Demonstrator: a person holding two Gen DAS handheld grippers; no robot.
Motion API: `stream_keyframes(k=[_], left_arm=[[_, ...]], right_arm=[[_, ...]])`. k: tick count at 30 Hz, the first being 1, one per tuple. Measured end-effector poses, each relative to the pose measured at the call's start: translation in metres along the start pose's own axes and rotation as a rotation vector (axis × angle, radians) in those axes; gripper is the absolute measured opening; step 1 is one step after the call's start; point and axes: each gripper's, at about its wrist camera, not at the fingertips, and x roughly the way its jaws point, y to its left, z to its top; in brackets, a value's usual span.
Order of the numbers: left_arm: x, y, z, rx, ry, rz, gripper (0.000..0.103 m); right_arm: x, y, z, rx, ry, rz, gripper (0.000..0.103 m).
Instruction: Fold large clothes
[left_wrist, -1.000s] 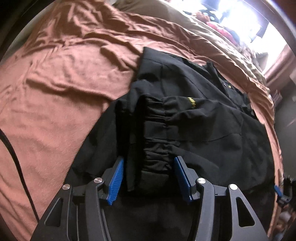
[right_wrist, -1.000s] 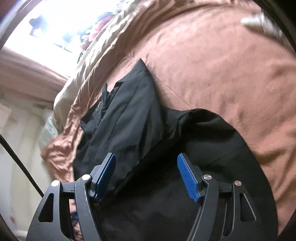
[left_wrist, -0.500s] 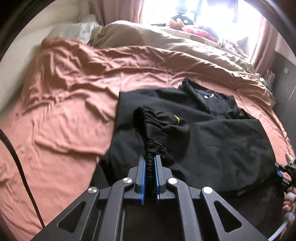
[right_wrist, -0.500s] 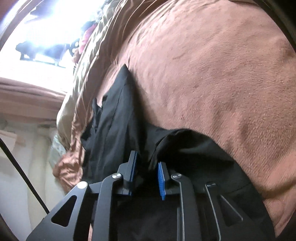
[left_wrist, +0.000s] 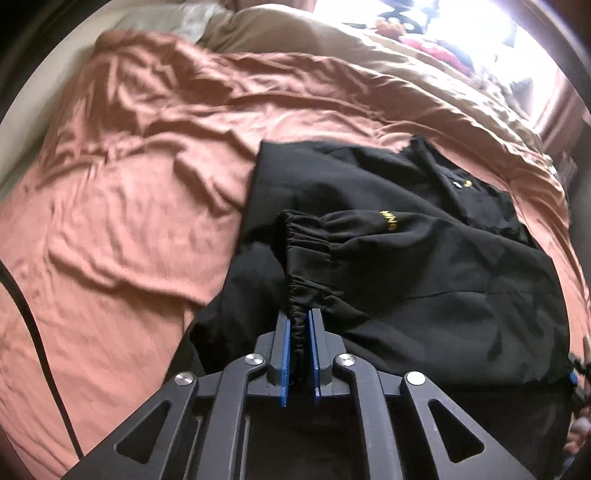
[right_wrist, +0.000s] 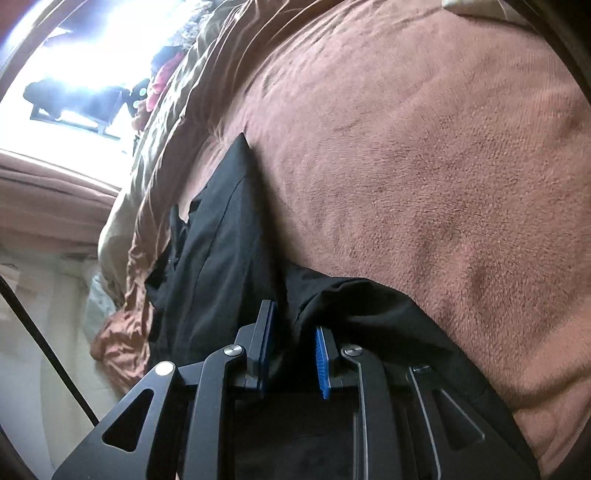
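Black jacket (left_wrist: 424, 280) lies on the rust-brown bedspread (left_wrist: 129, 221); left gripper (left_wrist: 299, 325) pinches its elastic hem, right gripper (right_wrist: 291, 332) clamps its edge; likely next: carry both grips over together for the fold.

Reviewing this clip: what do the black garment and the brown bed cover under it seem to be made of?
Black garment: probably thin woven synthetic, matte, with crisp creases and a gathered elastic cuff pinched in the left claw. Brown bed cover: apparently plush fleece, with a nubby, fuzzy pile seen close in the right wrist view.
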Motion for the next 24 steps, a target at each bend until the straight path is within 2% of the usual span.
stream_keyframes(k=[2,3,6,8,13,15,16,17,18,19,20,21,23,24], left_arm=[[0.004,-0.001,-0.002,0.013,0.015,0.033,0.023],[0.004,-0.002,-0.003,0.019,0.024,0.034,0.024],[-0.007,-0.004,-0.005,0.041,0.02,0.005,0.036],[-0.021,-0.005,-0.006,0.051,-0.003,-0.013,0.049],[-0.056,-0.005,-0.011,0.069,-0.031,-0.066,0.062],[-0.068,-0.002,-0.015,0.061,-0.032,-0.073,0.069],[-0.075,-0.001,-0.018,0.06,-0.038,-0.072,0.07],[-0.083,0.0,-0.021,0.063,-0.046,-0.07,0.07],[-0.09,0.001,-0.024,0.067,-0.051,-0.071,0.07],[-0.096,0.003,-0.027,0.07,-0.056,-0.076,0.071],[-0.106,0.007,-0.03,0.065,-0.065,-0.082,0.073],[-0.112,0.01,-0.033,0.058,-0.072,-0.087,0.075],[-0.131,0.019,-0.04,0.045,-0.098,-0.103,0.093],[-0.14,0.023,-0.043,0.041,-0.113,-0.112,0.097]], right_arm=[[-0.003,0.007,0.0,-0.004,0.002,-0.02,0.017],[-0.005,0.009,0.0,-0.002,0.004,-0.025,0.018],[-0.013,0.013,0.001,0.006,0.009,-0.025,0.018],[-0.02,0.018,0.001,-0.005,0.002,-0.035,0.018],[-0.041,0.029,-0.006,-0.05,-0.016,-0.032,0.018],[-0.052,0.034,-0.011,-0.082,-0.034,-0.052,0.022],[-0.058,0.036,-0.014,-0.098,-0.046,-0.059,0.031],[-0.064,0.039,-0.018,-0.115,-0.06,-0.063,0.047],[-0.071,0.042,-0.024,-0.136,-0.074,-0.063,0.058],[-0.078,0.044,-0.029,-0.154,-0.087,-0.062,0.075],[-0.085,0.047,-0.034,-0.172,-0.1,-0.067,0.08],[-0.093,0.05,-0.04,-0.194,-0.116,-0.075,0.08],[-0.107,0.056,-0.052,-0.252,-0.147,-0.085,0.083],[-0.114,0.056,-0.061,-0.279,-0.158,-0.079,0.086]])
